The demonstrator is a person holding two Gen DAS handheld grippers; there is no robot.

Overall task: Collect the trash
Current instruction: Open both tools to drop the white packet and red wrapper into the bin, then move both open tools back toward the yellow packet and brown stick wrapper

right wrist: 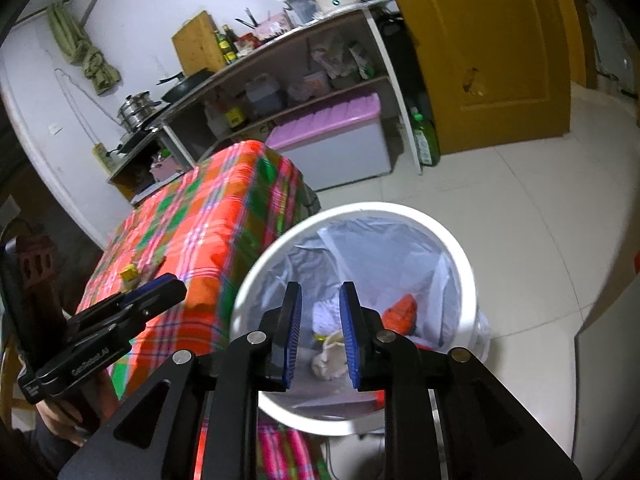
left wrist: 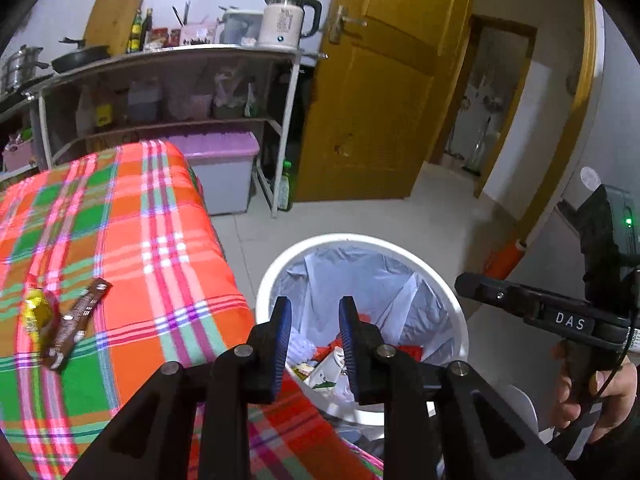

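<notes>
A white bin [left wrist: 264, 280] with a pale liner stands on the floor beside the plaid-covered table [left wrist: 132, 240]; it holds several wrappers and papers. My left gripper [left wrist: 315, 316] is open and empty above the bin's near rim. A brown wrapper [left wrist: 76, 320] and a yellow wrapper [left wrist: 38, 312] lie on the cloth to its left. My right gripper [right wrist: 320, 304] is open and empty, held over the bin [right wrist: 460, 256]. The yellow wrapper [right wrist: 130, 273] shows on the cloth in the right wrist view. The right gripper's side shows in the left wrist view at the right edge.
A metal shelf rack [left wrist: 176, 56] with a kettle [left wrist: 286, 20], pans and bottles stands behind the table. A purple-lidded storage box [left wrist: 224, 172] sits under it. A wooden door [left wrist: 384, 80] stands open beyond the tiled floor [left wrist: 440, 208].
</notes>
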